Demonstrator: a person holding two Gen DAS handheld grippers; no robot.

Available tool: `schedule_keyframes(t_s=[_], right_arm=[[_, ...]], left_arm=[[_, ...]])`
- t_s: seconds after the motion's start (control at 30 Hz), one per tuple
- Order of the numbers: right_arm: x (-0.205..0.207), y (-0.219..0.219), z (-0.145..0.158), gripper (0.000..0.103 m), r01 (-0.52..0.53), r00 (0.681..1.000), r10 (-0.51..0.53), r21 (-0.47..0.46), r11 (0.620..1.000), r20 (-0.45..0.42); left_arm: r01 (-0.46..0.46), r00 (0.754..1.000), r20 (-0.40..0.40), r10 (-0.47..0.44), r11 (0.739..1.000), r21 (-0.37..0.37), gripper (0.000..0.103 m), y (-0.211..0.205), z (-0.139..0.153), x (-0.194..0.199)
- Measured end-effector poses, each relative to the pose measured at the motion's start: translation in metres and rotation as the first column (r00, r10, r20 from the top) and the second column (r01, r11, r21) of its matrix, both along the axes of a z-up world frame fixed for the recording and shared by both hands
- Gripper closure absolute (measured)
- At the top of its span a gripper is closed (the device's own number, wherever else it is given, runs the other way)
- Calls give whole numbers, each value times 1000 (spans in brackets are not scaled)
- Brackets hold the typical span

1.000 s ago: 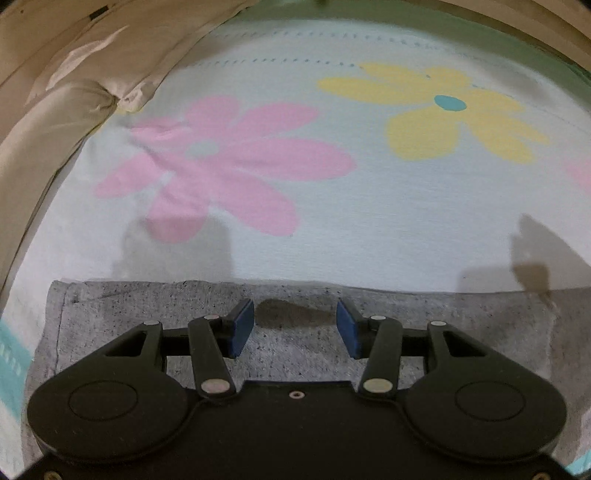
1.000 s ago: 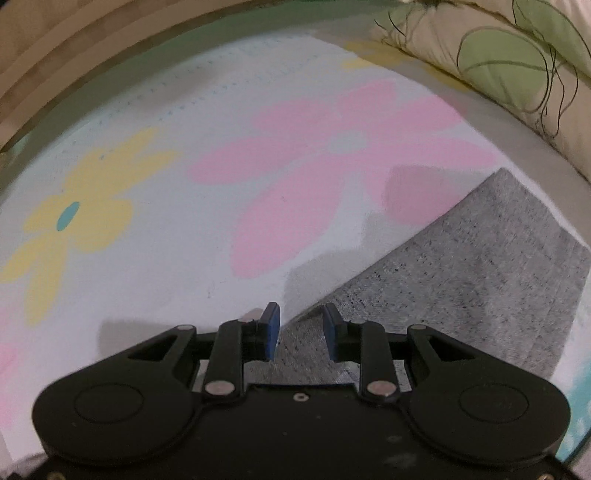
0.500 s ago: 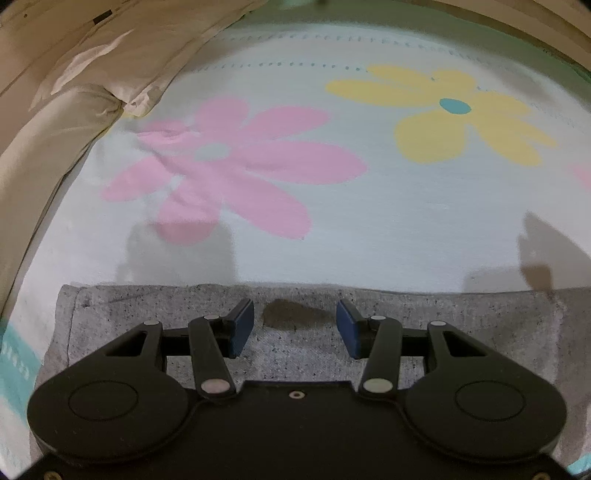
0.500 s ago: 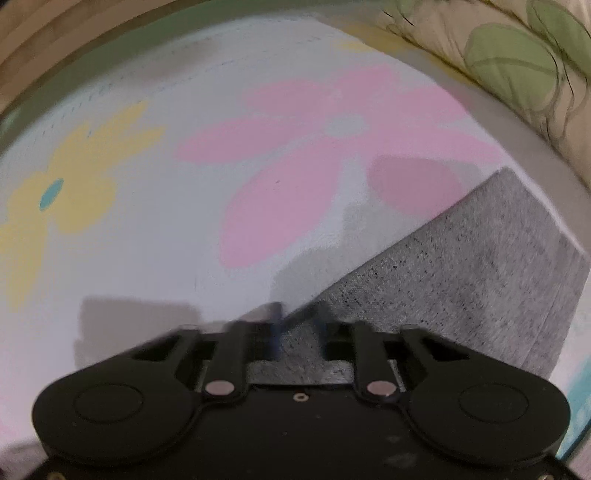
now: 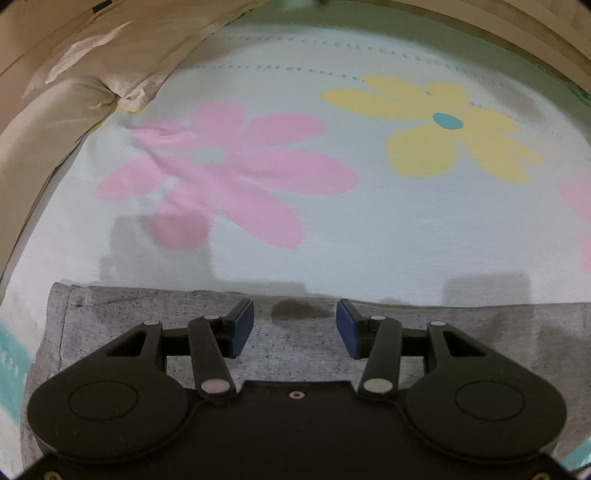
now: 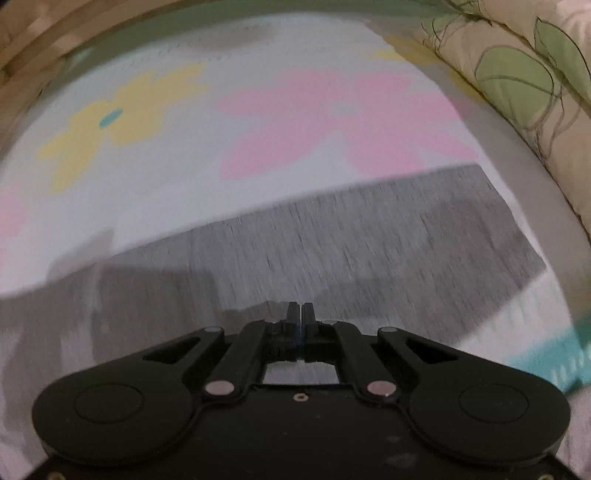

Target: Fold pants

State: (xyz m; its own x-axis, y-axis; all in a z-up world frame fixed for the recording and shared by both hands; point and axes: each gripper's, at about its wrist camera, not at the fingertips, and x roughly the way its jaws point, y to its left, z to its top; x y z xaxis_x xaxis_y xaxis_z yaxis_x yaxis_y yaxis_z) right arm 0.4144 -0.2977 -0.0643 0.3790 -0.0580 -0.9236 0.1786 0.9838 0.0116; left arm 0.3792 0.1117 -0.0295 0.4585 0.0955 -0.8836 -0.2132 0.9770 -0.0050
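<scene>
The grey pants point(image 5: 110, 332) lie flat across the near part of a flowered bedsheet point(image 5: 369, 240). My left gripper point(image 5: 294, 325) hovers open over the pants' far edge, and only a shadow shows between its blue pads point(image 5: 240, 328). In the blurred right wrist view the pants point(image 6: 406, 240) stretch as a grey band. My right gripper point(image 6: 300, 314) is shut, its pads pressed together on a raised fold of the grey cloth at the near edge.
A beige pillow point(image 5: 55, 103) lies at the sheet's upper left. A leaf-patterned quilt point(image 6: 535, 81) borders the right side. A wooden bed frame point(image 5: 498, 22) runs along the far edge. The sheet carries pink and yellow flowers and a teal stripe point(image 6: 546, 362).
The right gripper closed on the pants' edge, then swung and rolled, so the grey cloth now lies across its view. The left gripper stayed open and still.
</scene>
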Motion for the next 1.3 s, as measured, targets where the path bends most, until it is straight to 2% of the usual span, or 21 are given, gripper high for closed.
schedule_keyframes(t_s=[0.13, 0.27, 0.33, 0.4, 0.47, 0.53, 0.57, 0.67, 0.8, 1.0, 1.03, 1.07, 1.1, 1.13, 1.17, 1.27, 1.3], right_arm=[[-16, -8, -11, 102, -12, 1000, 12, 34, 999, -3], [-10, -7, 1, 91, -27, 999, 21, 146, 989, 39], [-4, -1, 7, 89, -43, 997, 32, 183, 982, 64], [0, 8, 10, 84, -69, 995, 53, 217, 974, 79], [3, 14, 12, 83, -106, 992, 88, 237, 966, 85], [4, 22, 15, 82, -129, 990, 112, 214, 968, 90], [4, 26, 16, 82, -146, 987, 128, 205, 968, 98], [4, 25, 12, 82, -170, 983, 153, 190, 967, 104], [17, 28, -3, 82, -144, 988, 130, 205, 968, 80], [30, 24, -18, 80, -102, 995, 94, 244, 964, 42], [30, 25, -18, 80, -104, 994, 97, 239, 965, 44], [30, 26, -17, 80, -109, 994, 101, 233, 966, 46], [28, 25, -16, 80, -113, 993, 105, 232, 966, 49], [26, 25, -11, 80, -116, 993, 107, 233, 965, 50], [27, 24, -11, 80, -115, 993, 106, 235, 965, 49], [26, 21, -8, 78, -99, 995, 89, 240, 966, 52], [26, 20, -6, 76, -85, 996, 73, 243, 966, 56]], left_arm=[[-12, 1000, -3, 12, 1000, -17, 48, -4, -1, 0], [-5, 1000, 13, 5, 1000, 10, 48, -8, -1, 4], [20, 1000, 19, -21, 999, 51, 48, -12, -2, 10], [108, 993, 35, -110, 992, 67, 48, -13, -4, 14], [256, 966, 23, -258, 965, 59, 48, -15, -7, 18], [394, 919, 0, -395, 918, 49, 48, -14, -11, 19], [432, 901, -9, -433, 900, 57, 48, -12, -12, 18], [515, 857, -30, -515, 851, 108, 48, -5, -14, 13], [610, 792, -80, -605, 777, 154, 47, -8, -22, 15], [683, 730, -159, -665, 718, 135, 47, -22, -55, 24], [688, 726, -135, -675, 712, 142, 53, -24, -54, 21], [694, 720, -120, -684, 710, 115, 80, -25, -53, 20], [694, 719, -117, -685, 717, 64, 90, -25, -52, 20], [683, 729, -105, -676, 728, 59, 96, -26, -50, 17], [682, 731, -99, -675, 727, 78, 100, -28, -47, 11], [704, 709, -70, -702, 698, 131, 100, -34, -34, -21], [702, 710, -60, -702, 699, 133, 100, -35, -29, -33]])
